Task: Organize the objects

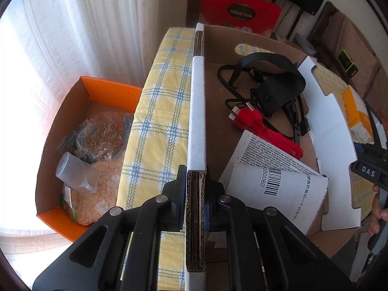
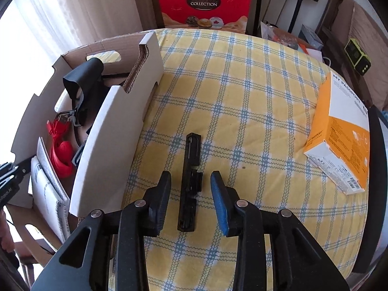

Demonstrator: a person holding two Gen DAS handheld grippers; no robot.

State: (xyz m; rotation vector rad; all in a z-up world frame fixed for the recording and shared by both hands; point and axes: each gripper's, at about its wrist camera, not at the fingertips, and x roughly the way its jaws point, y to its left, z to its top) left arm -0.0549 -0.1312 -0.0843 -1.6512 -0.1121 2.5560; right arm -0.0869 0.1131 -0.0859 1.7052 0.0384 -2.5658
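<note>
Yellow plaid cloth (image 2: 242, 92) covers the surface (perhaps a table); curtain (image 1: 72, 31) behind.

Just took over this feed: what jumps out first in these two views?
The left gripper is clamped on the cardboard box wall, with a red cable and black pouch inside. The right gripper stands open over a black plastic strip on the checked cloth, an orange box at right.

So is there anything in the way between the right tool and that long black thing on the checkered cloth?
No. The long black clip lies flat on the checkered cloth, right between the right tool's open fingers, with bare cloth on each side. Nothing visible blocks it. The cardboard box stands off to the left.
</note>
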